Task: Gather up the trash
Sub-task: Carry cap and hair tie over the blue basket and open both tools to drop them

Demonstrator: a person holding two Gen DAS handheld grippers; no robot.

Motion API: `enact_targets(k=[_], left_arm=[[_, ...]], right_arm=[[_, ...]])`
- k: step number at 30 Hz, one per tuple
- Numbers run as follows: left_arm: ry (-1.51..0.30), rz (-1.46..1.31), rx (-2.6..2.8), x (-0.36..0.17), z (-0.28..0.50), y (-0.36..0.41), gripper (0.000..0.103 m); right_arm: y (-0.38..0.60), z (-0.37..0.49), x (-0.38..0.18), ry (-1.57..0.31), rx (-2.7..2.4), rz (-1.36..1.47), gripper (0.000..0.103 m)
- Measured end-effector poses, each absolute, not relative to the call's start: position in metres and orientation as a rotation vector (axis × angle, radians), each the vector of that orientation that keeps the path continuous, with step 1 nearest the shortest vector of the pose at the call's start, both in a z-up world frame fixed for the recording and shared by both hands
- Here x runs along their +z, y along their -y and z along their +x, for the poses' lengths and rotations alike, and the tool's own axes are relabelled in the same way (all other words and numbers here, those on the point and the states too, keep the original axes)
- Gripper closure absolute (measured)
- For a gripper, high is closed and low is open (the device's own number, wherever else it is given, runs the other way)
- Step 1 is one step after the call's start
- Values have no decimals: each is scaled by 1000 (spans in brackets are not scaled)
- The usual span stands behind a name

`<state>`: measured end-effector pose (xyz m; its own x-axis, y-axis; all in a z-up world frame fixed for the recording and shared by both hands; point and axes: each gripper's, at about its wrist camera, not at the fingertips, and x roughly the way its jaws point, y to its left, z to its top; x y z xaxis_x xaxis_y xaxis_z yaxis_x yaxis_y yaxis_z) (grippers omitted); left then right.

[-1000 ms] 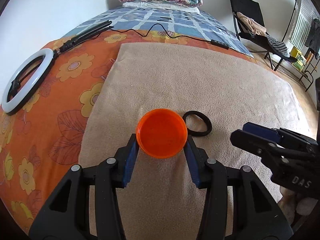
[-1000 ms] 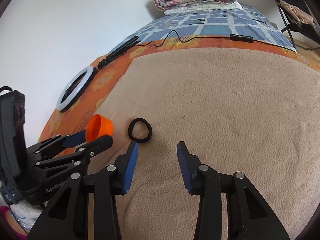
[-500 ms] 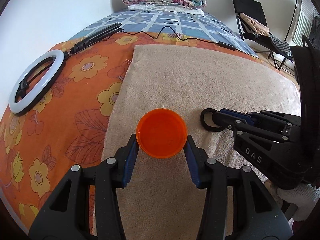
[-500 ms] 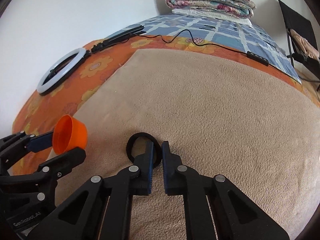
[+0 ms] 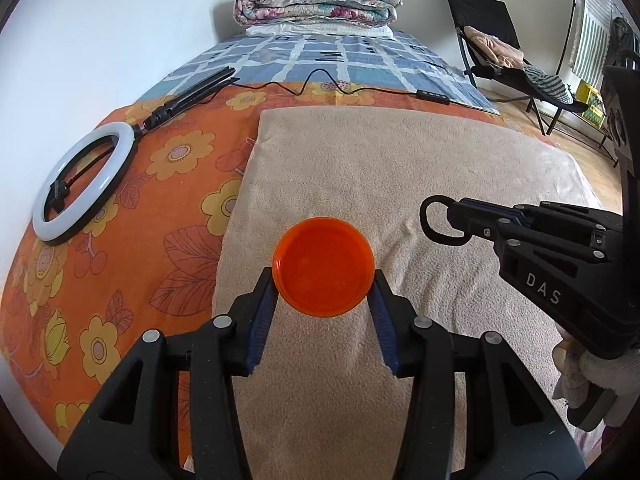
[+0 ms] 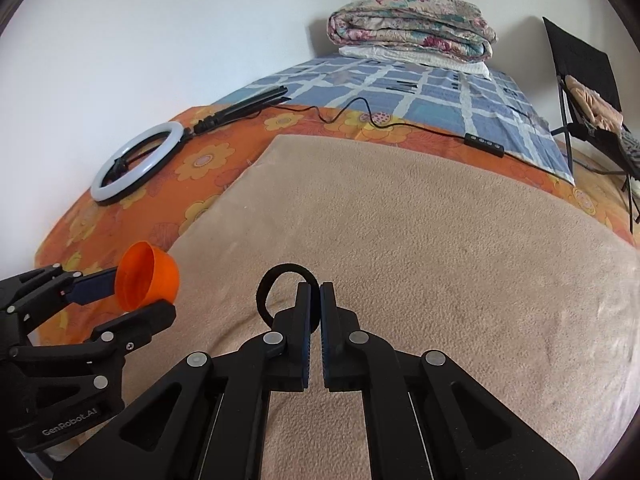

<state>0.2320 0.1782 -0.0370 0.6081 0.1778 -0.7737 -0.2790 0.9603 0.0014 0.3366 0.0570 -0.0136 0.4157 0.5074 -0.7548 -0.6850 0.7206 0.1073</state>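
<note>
I see a bed (image 5: pixel 132 208) with an orange flowered cover against a white wall (image 6: pixel 140 40), a beige blanket (image 6: pixel 420 220) over it, folded quilts (image 5: pixel 316 0) stacked at the far end, and a black folding chair (image 5: pixel 492 36) on the wood floor, in daylight

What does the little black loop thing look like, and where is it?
Find the beige fleece blanket that covers the near end of the bed. Just above it, the right gripper pinches a thin black elastic hair band. Its neighbour, the round orange plastic cup in the left gripper, is solid and bright; the band is a floppy dark ring.
</note>
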Motion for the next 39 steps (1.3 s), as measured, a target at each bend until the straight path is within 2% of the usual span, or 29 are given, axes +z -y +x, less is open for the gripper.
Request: enact_targets(k=[12, 20, 30, 39], left_arm=[[-811, -72, 209, 17, 183, -126, 56], [-802, -47, 151, 34, 139, -83, 56], [-821, -51, 62, 30, 77, -29, 56], [-894, -35, -3, -2, 24, 6, 56]], right_arm=[[-6, 287, 43, -786, 741, -255, 100], [36, 240, 67, -761, 746, -246, 100], [87, 179, 73, -744, 761, -279, 100], [127, 134, 50, -808, 780, -289, 100]])
